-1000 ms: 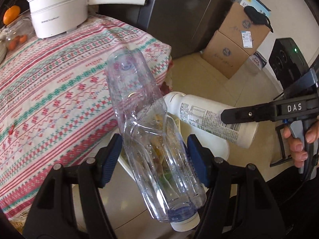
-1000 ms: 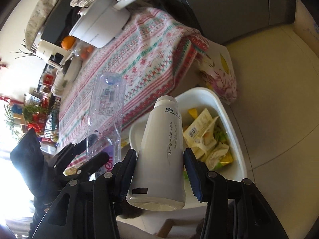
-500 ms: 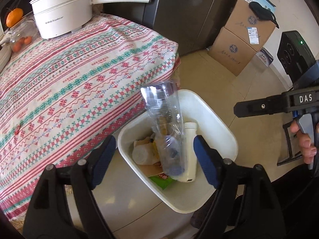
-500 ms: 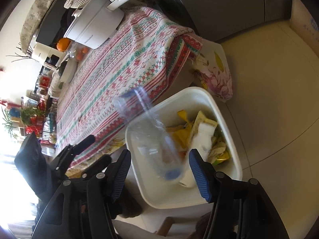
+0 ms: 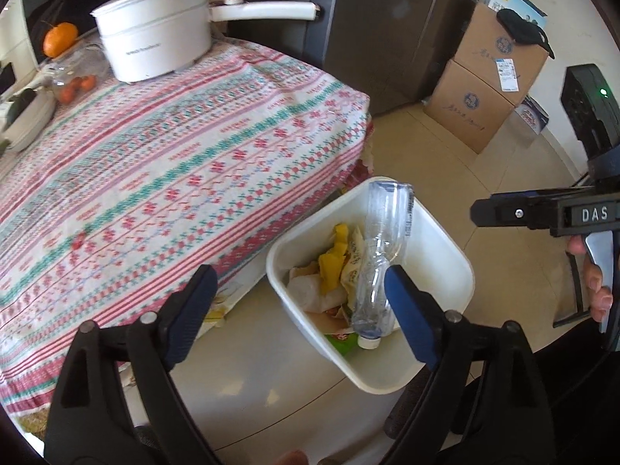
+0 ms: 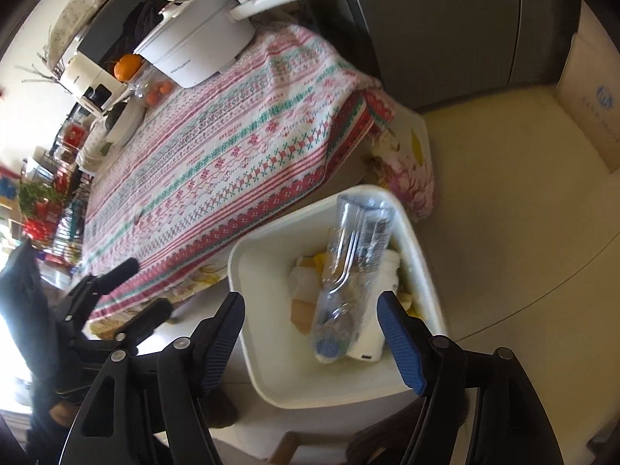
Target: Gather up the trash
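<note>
The crushed clear plastic bottle (image 5: 378, 259) lies cap-down in the white rectangular plastic bin (image 5: 438, 271) on the floor, just right of the counter's near corner, its base propped on the far rim (it could tip out if nudged). Left tongs (image 5: 298, 310) and right tongs (image 6: 314, 343), pinching bottles a second ago, now hang spread and empty; the white bottle (image 6: 372, 343) lies beneath.

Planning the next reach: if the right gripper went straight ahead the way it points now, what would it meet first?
Most likely the clear plastic bottle lying in the white bin, centred between the open right gripper fingers; depth is unclear.
</note>
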A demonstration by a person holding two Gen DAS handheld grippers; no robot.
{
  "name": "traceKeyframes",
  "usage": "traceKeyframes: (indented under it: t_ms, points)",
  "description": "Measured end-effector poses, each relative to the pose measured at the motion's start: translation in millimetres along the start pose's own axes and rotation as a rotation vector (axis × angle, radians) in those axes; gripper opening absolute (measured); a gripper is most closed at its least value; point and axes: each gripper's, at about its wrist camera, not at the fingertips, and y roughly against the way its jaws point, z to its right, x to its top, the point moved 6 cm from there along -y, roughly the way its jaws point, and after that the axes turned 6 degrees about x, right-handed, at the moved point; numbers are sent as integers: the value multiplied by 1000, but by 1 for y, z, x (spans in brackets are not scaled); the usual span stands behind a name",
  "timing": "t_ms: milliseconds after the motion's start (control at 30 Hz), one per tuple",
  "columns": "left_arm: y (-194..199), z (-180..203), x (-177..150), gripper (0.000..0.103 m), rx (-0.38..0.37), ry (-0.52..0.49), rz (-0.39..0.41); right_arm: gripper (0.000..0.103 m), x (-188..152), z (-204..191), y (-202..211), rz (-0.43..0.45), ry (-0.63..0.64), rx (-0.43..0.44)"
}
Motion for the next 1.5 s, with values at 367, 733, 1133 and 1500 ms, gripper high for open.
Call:
traceKeyframes:
  t_ms: [367,733,1133,1500]
  points:
    - [43,-17,-18,103,226,61,64,88,-17,-43,30,161,166,-131]
    - [97,-25,-29,103,304,163,168,100,-38,-78,73,356,292,-260]
    - [133,-27,-41,103,304,233,244,102,-55,-118,108,473,394,-248]
    - [142,-35,-40,103,346,251,294,102,-53,-124,111,506,408,-236]
